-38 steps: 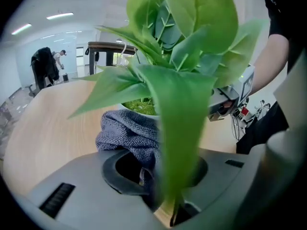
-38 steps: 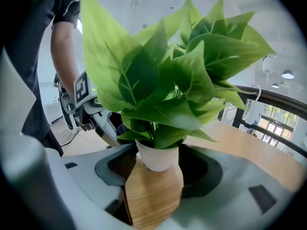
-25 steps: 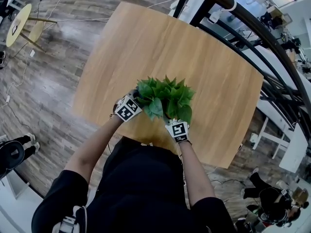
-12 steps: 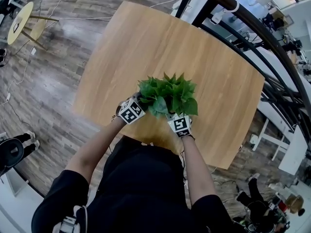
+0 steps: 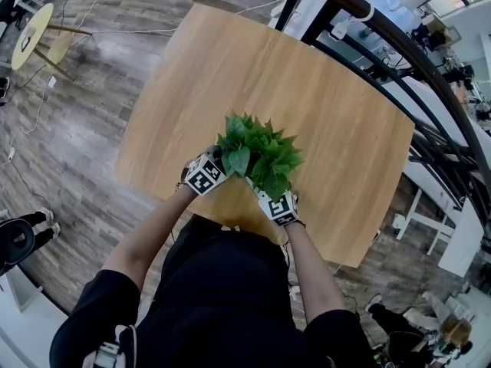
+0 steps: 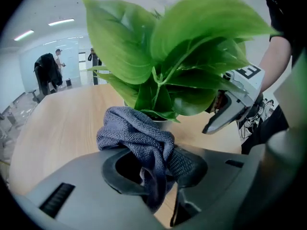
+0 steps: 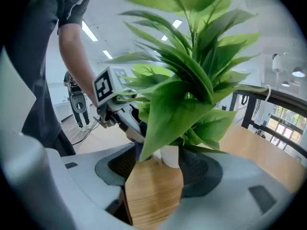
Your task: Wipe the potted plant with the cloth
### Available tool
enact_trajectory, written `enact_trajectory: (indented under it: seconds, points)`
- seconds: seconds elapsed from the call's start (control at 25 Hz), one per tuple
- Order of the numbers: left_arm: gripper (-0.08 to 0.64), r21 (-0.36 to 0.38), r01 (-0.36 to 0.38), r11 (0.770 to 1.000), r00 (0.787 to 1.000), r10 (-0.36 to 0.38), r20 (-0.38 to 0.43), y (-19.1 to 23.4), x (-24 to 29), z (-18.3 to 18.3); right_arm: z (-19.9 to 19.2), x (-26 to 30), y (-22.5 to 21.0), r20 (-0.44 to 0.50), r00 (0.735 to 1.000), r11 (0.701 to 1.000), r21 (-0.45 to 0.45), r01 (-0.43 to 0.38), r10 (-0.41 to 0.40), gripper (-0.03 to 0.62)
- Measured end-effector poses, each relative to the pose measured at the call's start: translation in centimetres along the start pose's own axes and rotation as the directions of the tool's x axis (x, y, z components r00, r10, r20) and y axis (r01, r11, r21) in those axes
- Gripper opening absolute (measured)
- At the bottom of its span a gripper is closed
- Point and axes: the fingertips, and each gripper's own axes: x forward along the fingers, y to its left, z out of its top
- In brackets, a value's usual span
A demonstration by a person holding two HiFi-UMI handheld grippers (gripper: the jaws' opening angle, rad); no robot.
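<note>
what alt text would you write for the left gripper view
The left gripper is shut on a bunched grey-blue knitted cloth, just in front of the small white pot of a broad-leaved green plant on a light wooden table. The right gripper is beside the plant.

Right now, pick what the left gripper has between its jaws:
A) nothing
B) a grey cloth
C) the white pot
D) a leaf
B: in the left gripper view, the left gripper has its jaws closed on a bunched grey cloth, held just in front of the potted plant.
</note>
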Motion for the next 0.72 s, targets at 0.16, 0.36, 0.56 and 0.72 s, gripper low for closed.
enact_trajectory:
  seconds: [0.16, 0.36, 0.56, 0.72]
  points:
    - [0.138, -0.022, -0.018, 1.000, 1.000, 0.018, 0.004, 1.7, -0.2, 0.1, -1.3, -0.4, -1.6, -0.019, 0.997, 0.995, 0.065, 0.070, -0.069, 0.259]
    - [0.138, -0.021, -0.024, 0.999, 1.000, 0.023, -0.014, 2.4, -0.3, 0.2, 1.0, -0.5, -4.1, -0.002, 0.994, 0.992, 0.070, 0.106, -0.106, 0.261]
    - [0.138, -0.020, -0.001, 1.000, 1.000, 0.001, -0.015, 1.4, 0.2, 0.5, 2.2, 0.7, -4.0, 0.027, 0.998, 0.997, 0.062, 0.053, -0.055, 0.261]
    - [0.137, 0.008, 0.050, 0.999, 0.999, -0.049, -0.019, -0.7, 0.2, 0.3, 2.3, 0.8, -4.4, 0.040, 0.996, 0.991, 0.110, 0.079, -0.084, 0.259]
